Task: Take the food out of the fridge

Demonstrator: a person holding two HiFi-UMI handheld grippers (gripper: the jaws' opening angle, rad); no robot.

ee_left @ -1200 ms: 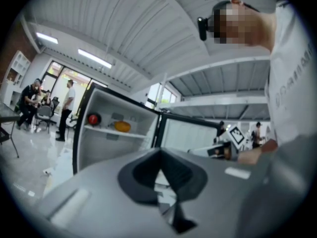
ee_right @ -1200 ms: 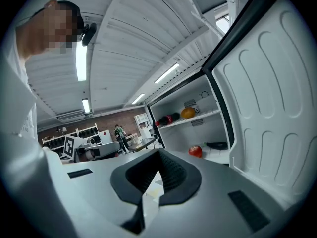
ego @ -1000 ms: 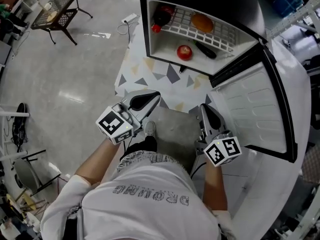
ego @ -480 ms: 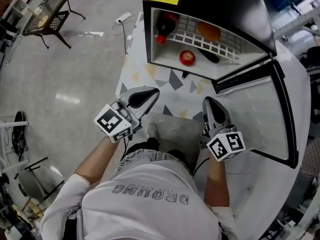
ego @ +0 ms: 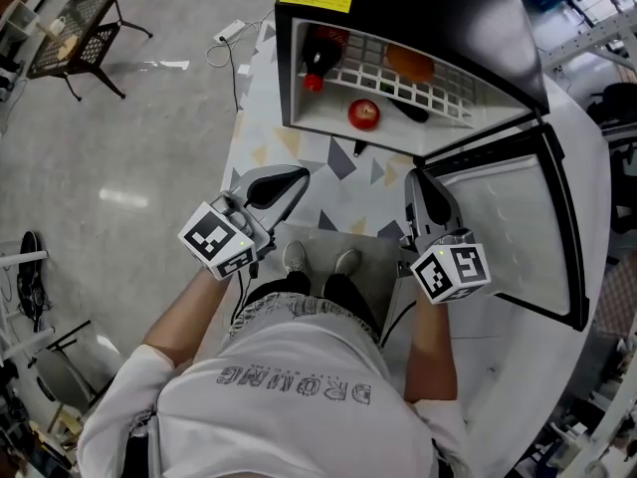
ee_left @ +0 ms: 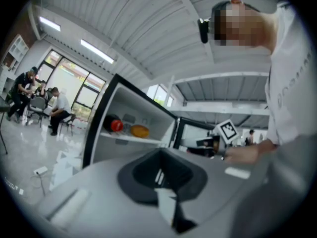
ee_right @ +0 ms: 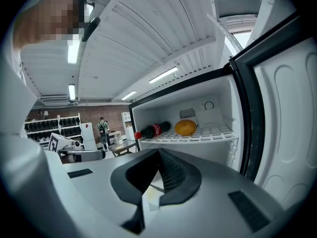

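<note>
The small black fridge [ego: 418,8] stands open, its door [ego: 508,217] swung out to the right. On its wire shelf lie a cola bottle [ego: 320,53] and an orange [ego: 410,63]. Below them sit a red apple [ego: 363,114] and a dark long vegetable [ego: 408,111]. My left gripper [ego: 296,177] is shut and empty, short of the fridge's lower left. My right gripper [ego: 418,179] is shut and empty beside the door's inner edge. The right gripper view shows the bottle [ee_right: 152,130] and orange [ee_right: 185,127] ahead of my shut right gripper [ee_right: 159,152]. In the left gripper view the left gripper [ee_left: 159,157] points at the fridge [ee_left: 133,128].
A patterned mat [ego: 299,157] lies in front of the fridge, and the person's shoes [ego: 318,260] stand on a grey pad. A wire-topped stand [ego: 75,23] and a power strip [ego: 229,33] are on the floor at the far left. Several people sit in the background [ee_left: 54,110].
Both grippers have come a little nearer the fridge, the right one up along the door's edge. A second shoe has come into view between the arms.
</note>
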